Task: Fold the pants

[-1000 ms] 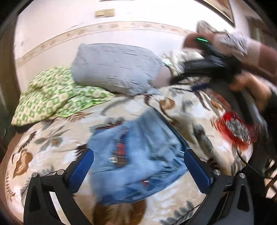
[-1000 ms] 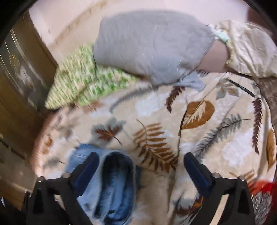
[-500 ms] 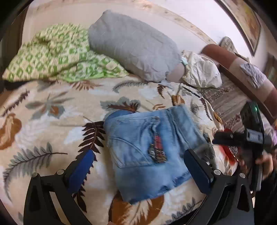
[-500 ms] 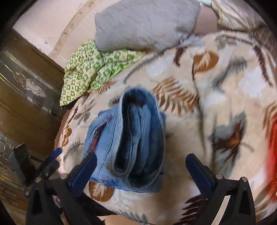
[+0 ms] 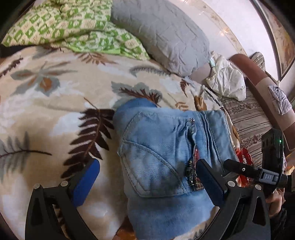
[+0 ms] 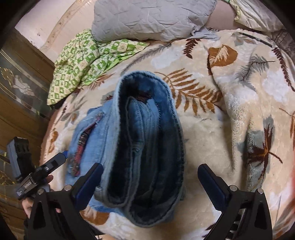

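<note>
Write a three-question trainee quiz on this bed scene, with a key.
1. True or false: the left tongs are shut on the jeans.
2. Multiple choice: the grey pillow lies
A. on the jeans
B. at the far side of the bed, beside the green cloth
C. between the right tongs
3. Fill in: the jeans lie folded on the ______ blanket.

Key: 1 false, both tongs are open and hold nothing; 2 B; 3 leaf-patterned.
</note>
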